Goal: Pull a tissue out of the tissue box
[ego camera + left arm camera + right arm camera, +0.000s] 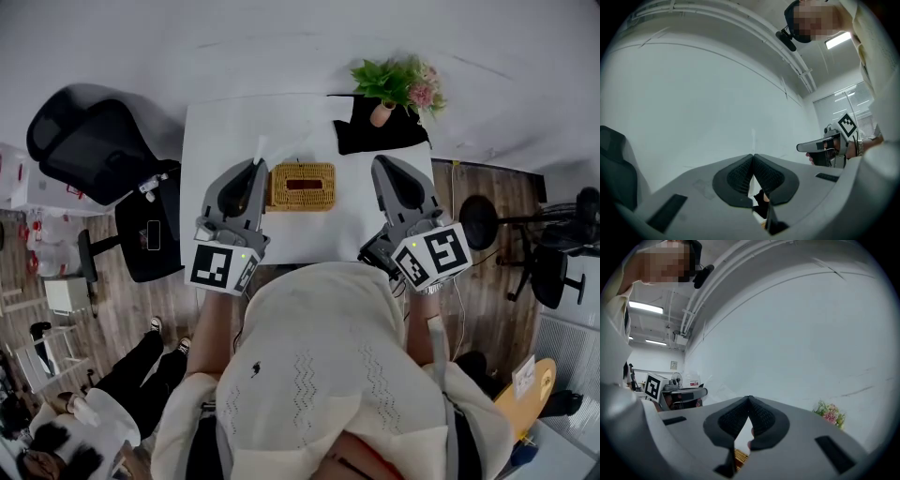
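Observation:
A woven tan tissue box with a dark slot on top sits in the middle of the white table. My left gripper hangs just left of the box, shut on a white tissue that stands up from its tips. In the left gripper view the jaws are pressed together, and the tissue shows as a thin white strip above them. My right gripper is right of the box, apart from it. Its jaws meet at the tips with nothing between them.
A potted plant with pink flowers stands on a black cloth at the table's far right corner. A black office chair is left of the table, a black stool right of it. Another person's legs show at lower left.

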